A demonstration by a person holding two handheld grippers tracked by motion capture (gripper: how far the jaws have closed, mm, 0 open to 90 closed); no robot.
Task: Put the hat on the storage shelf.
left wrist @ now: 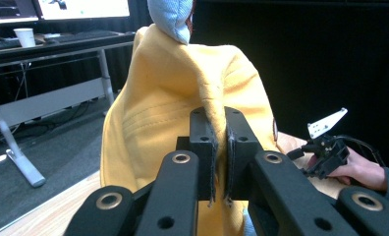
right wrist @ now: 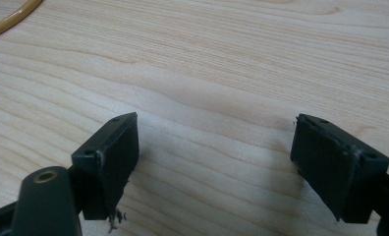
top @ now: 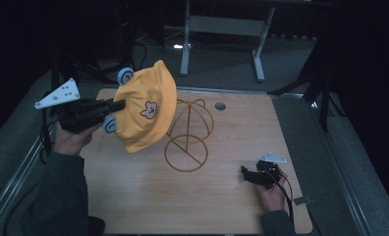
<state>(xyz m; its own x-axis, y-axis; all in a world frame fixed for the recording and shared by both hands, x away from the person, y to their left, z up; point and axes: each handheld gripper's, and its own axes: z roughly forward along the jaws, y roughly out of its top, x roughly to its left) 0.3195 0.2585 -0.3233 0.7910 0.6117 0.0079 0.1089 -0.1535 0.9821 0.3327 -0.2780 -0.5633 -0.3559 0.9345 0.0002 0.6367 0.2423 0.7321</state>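
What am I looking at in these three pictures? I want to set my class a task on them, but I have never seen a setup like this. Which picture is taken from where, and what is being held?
No robot here: a person sits at a wooden table with a hand-held two-jaw gripper in each hand.

The high view looks down from above. The person's left gripper holds up a yellow hat with a small bear face and blue ears, beside a gold wire stand on the table. The right gripper rests low near the table's right side.

The left gripper view comes from a camera riding on that gripper: its black jaws are shut on a fold of the hat's fabric, and the other hand shows farther off.

The right gripper view looks along its own jaws, which stand wide apart over bare wood, holding nothing.
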